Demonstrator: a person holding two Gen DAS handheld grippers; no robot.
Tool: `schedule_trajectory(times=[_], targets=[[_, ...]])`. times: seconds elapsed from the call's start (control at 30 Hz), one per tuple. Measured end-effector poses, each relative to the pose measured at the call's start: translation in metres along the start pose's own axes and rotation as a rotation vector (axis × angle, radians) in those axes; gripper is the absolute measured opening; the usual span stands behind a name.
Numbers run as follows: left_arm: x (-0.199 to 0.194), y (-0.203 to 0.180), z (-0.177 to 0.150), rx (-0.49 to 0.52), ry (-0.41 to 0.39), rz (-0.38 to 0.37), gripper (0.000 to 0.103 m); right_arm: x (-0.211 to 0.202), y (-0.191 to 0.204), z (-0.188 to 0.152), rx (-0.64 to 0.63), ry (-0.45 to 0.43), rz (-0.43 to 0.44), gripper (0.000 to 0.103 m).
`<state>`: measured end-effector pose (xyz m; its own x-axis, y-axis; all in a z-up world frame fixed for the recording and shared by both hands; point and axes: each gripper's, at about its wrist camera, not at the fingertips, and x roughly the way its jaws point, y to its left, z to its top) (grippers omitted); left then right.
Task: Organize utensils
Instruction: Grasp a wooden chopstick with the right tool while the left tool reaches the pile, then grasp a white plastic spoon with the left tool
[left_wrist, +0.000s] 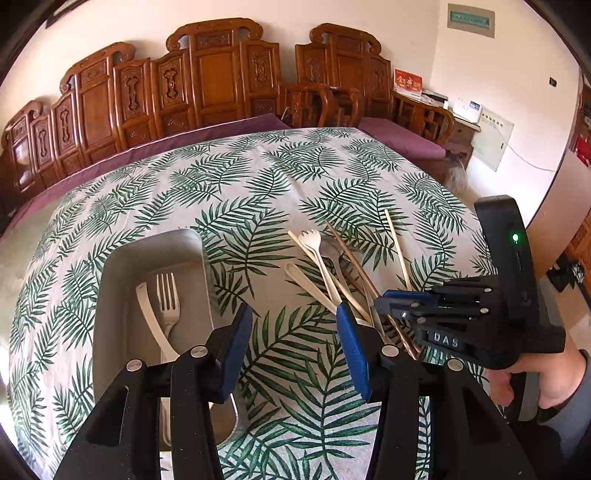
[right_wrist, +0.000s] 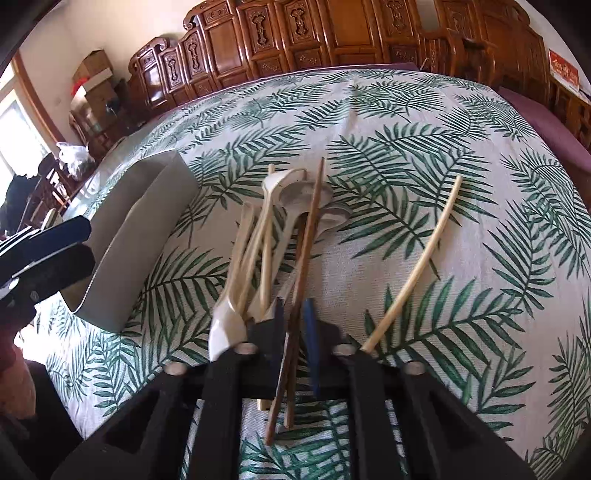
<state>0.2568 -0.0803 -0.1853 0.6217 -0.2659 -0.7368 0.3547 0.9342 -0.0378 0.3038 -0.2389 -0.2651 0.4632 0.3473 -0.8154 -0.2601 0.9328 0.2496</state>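
The right gripper (right_wrist: 295, 325) is reaching into the pile (right_wrist: 284, 229) of loose utensils lying near the middle of the table (right_wrist: 424, 110), toward its right edge. Its jaws are closing almost together around a dark chopstick (right_wrist: 312, 236), which is running straight down between the pads — whether the pads are actually pinching it yet I cannot tell, though the narrow gap suggests a grip is being made. Going in low and along the stick's length is probably meant to single out this one piece from the tangle of cream spoons and a fork lying crossed beside it. A pale chopstick (right_wrist: 421, 258) is lying apart, to the right of the pile, its near end touching the gripper's right finger.

The left gripper (left_wrist: 291, 347) is hovering with jaws wide apart and nothing between them, sitting between the tray (left_wrist: 118, 295) and the pile — likely waiting its turn. The grey tray is resting toward the table's left edge and is already holding a white fork (left_wrist: 168, 295) and a cream spoon (left_wrist: 147, 314), so sorting seems partly done, with most utensils not yet moved.
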Motion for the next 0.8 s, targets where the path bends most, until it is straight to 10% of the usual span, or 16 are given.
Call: schedule_trajectory(times=[0.8], targets=[[0.068, -0.041, -0.011, -0.063, 0.125, -0.047, 0.045, -0.045, -0.047, 0.012, 0.092, -0.145, 0.049, 0.006]])
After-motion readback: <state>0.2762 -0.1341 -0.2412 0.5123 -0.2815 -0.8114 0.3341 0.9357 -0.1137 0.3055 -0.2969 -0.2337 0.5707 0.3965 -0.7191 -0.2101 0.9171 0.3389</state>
